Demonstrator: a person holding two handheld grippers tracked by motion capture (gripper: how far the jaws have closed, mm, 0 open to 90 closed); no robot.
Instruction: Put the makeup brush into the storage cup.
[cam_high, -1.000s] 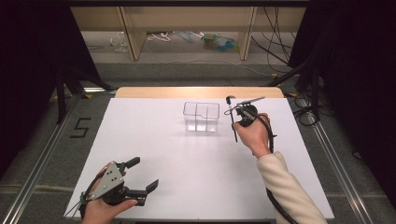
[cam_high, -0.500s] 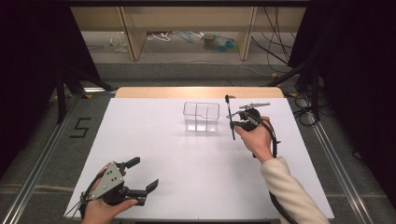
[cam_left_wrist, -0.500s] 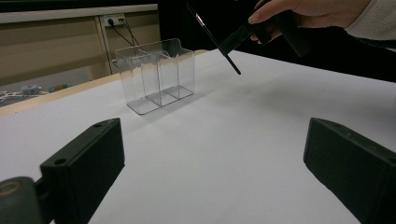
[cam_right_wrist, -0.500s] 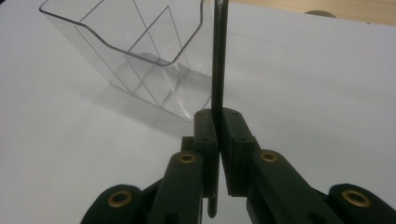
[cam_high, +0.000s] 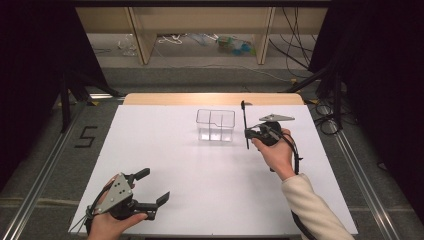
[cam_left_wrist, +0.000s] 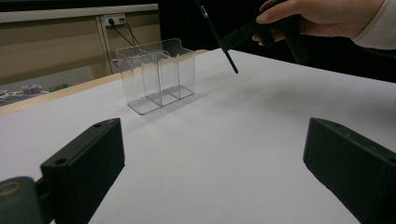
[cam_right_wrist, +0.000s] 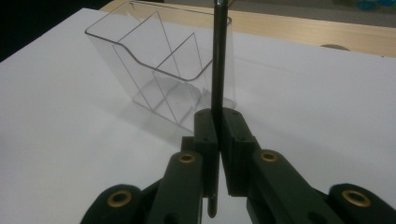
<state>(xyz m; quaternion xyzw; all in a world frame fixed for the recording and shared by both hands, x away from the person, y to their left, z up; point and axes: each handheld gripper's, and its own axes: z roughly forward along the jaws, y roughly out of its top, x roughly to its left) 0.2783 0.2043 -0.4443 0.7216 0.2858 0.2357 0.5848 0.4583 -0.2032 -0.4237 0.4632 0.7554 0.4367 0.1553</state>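
Pen (cam_high: 244, 125) is the thing in hand: a thin black stick, held nearly upright above the tabletop (cam_high: 200, 180), with its long axis running close to vertical and tilted only slightly. In the high view its upper end carries a small sideways tab and its lower tip hangs clear of the white surface, just to the right of the clear organizer (cam_high: 215, 125). In the left gripper view the pen (cam_left_wrist: 219, 39) is seen slanting, its lower tip pointing down toward the tabletop and apart from it.

The top of the pen is cut off at the upper edge in both gripper views, and whether it is a pen or some other slim tool cannot be made out. The organizer (cam_right_wrist: 163, 70) is transparent, so its inner dividers are seen only as faint lines; three compartments are suggested in the left gripper view (cam_left_wrist: 156, 74).

The right hand-held gripper (cam_high: 248, 133) is pressed together on the pen, whose shaft (cam_right_wrist: 217, 70) is pinched between the two black jaws and rises straight out of them, with a short stub showing below the pads. The left hand-held gripper (cam_high: 153, 187) is held low near the tabletop's near edge, well apart from the organizer; its jaws are spread wide with nothing between them.
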